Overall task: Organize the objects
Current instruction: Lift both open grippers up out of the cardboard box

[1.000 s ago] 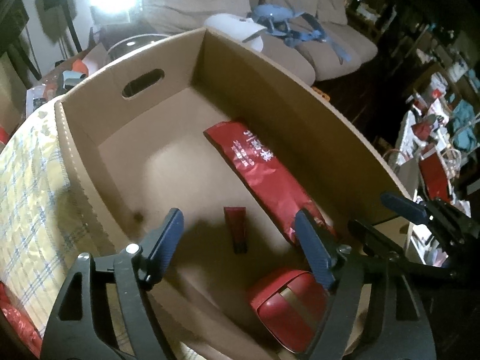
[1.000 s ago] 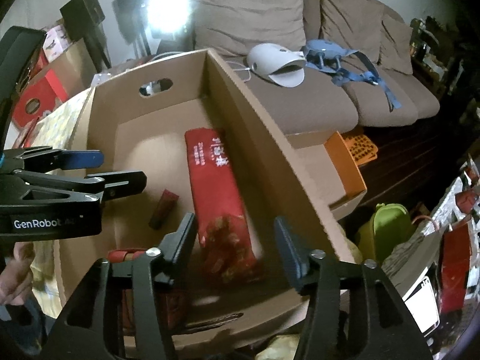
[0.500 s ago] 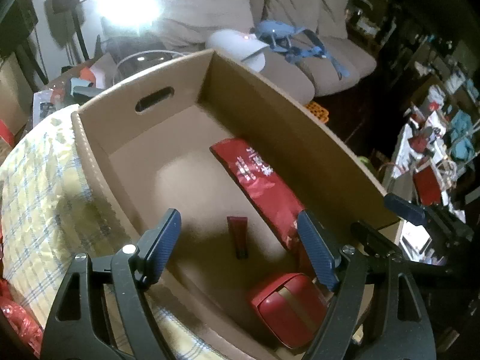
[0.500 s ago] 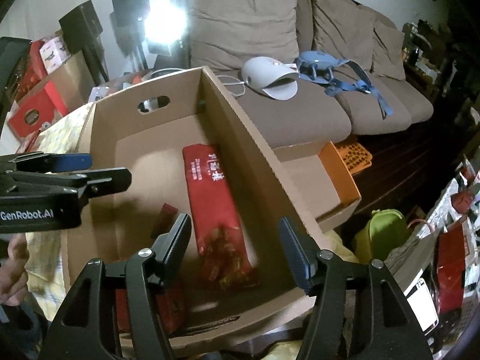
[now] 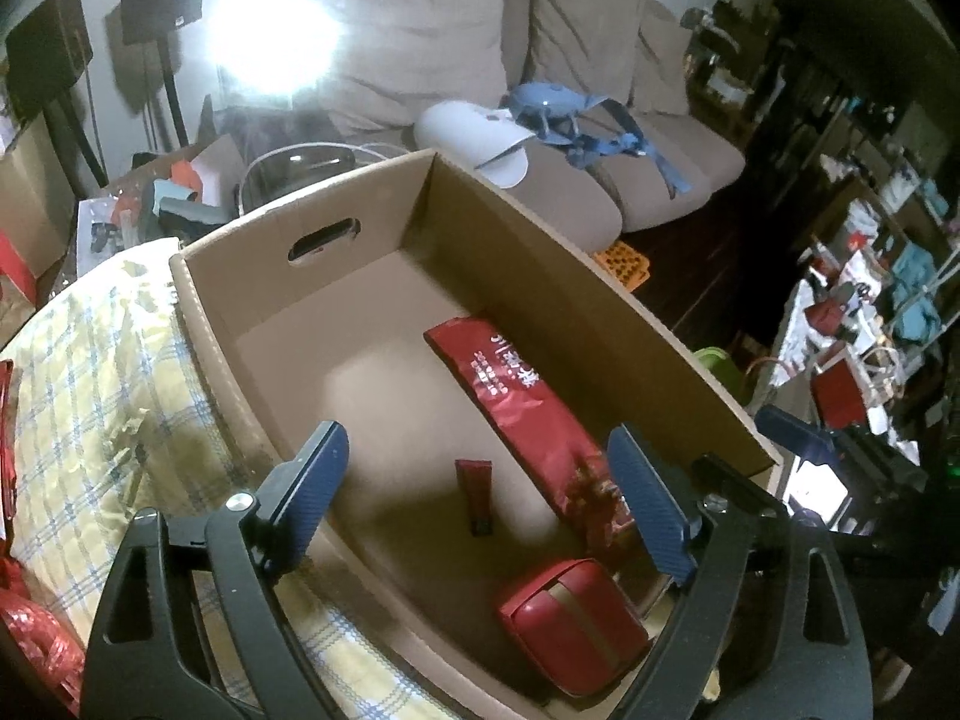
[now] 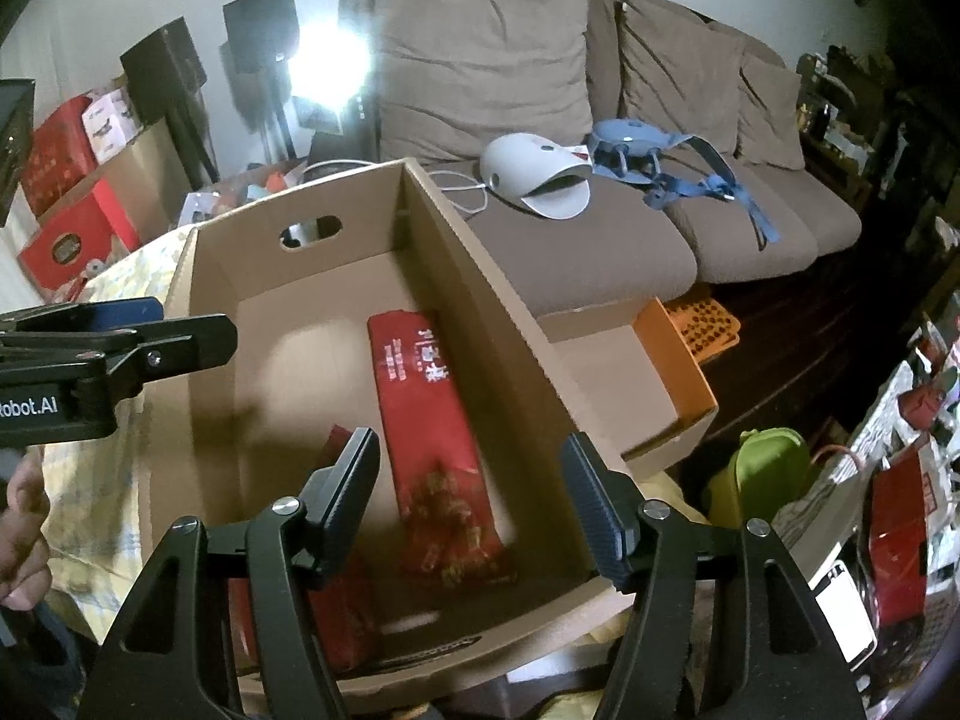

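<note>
a long beige sofa [image 6: 600, 228] fills the back of the room, with 3 back cushions, a white dome-shaped device [image 6: 534, 174] on the seat and a tangle of blue straps [image 6: 672, 174] just beside it. in front of the sofa stands the open cardboard box [image 5: 558, 276], its near rim under both claws and an oval hand hole [image 5: 324, 239] cut in the far end wall. the box rests on a yellow checked cloth [image 5: 78, 384] that spreads off to the left. to the right of the box, below the sofa seat, a smaller cardboard tray with an orange flap [image 6: 672, 360] sits close against the tall side wall, and past it lie an orange perforated tray [image 6: 708, 324] and a green case [image 6: 762, 468]. red boxes [image 6: 66, 180] are stacked at far left, near black speakers on stands; a bright lamp glare washes out that corner.

inside the box, the long red packet [image 5: 510, 402] lies along the right wall, printed side up. a rounded red case [image 5: 570, 624] sits in the near corner, close to the packet's end. a small dark red tube [image 5: 477, 495] lies on the floor between the 2, apart from both.

the left gripper [image 5: 480, 498] hangs over the near end of the box, its jaws wide apart and just been opening further, nothing between the pads. the right gripper [image 6: 471, 510] hovers over the packet's near end, jaws parted and just been widening, gripping nothing. the box's near wall stands between each claw and the things on its floor.
</note>
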Motion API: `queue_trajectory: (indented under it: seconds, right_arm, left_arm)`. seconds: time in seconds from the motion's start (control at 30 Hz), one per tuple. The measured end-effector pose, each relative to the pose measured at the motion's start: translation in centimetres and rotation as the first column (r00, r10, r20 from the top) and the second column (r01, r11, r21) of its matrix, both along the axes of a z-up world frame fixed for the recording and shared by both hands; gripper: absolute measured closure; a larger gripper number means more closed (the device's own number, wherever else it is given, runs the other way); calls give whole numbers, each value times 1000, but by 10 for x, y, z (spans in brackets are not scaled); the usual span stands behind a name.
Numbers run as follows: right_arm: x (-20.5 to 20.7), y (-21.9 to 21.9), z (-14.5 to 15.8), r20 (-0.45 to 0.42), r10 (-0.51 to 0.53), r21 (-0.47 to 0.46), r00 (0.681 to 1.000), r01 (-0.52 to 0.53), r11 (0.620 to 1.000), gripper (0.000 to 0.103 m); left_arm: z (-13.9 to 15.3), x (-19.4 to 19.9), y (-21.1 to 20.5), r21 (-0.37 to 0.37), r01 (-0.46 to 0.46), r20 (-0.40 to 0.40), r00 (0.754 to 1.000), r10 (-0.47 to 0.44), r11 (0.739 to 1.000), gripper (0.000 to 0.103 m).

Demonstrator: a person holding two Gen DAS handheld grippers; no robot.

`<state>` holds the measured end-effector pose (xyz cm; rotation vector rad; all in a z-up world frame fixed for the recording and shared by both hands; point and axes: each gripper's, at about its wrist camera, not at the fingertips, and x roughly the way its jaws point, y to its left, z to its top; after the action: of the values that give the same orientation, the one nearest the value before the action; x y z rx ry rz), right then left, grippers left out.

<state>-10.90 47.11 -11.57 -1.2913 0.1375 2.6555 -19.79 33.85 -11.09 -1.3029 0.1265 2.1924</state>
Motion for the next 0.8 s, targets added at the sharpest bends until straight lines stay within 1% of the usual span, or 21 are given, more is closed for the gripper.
queue_trajectory:
  seconds: [0.07, 0.2, 0.33, 0.47, 0.5, 0.6, 0.8]
  right_arm:
    - [1, 0, 2, -10, -5, 1, 1000, 5, 1000, 37]
    - [4, 3, 7, -39, -13, 7, 999, 14, 1000, 30]
    - [6, 4, 12, -58, -20, 10, 998, 21, 1000, 28]
    - [9, 3, 19, -91, -16, 6, 996, 17, 1000, 24]
    - [10, 3, 20, -97, -15, 0, 995, 15, 1000, 23]
    - [10, 1, 24, -119, -7, -15, 993, 5, 1000, 21]
    - [11, -5, 29, -137, 6, 0, 990, -6, 1000, 18]
  left_arm:
    - [1, 1, 0, -3, 5, -4, 1000, -5, 1000, 14]
    - [1, 3, -1, 1, 6, -4, 1000, -6, 1000, 14]
    - [2, 8, 0, 7, 40, -12, 999, -40, 999, 14]
    - [9, 14, -4, 23, 46, -42, 998, -44, 999, 14]
    - [12, 15, -7, 32, 46, -52, 998, -44, 998, 12]
    - [19, 18, -16, 57, 30, -81, 996, -26, 998, 7]
    - [19, 17, -46, 111, -18, -76, 997, 27, 994, 4]
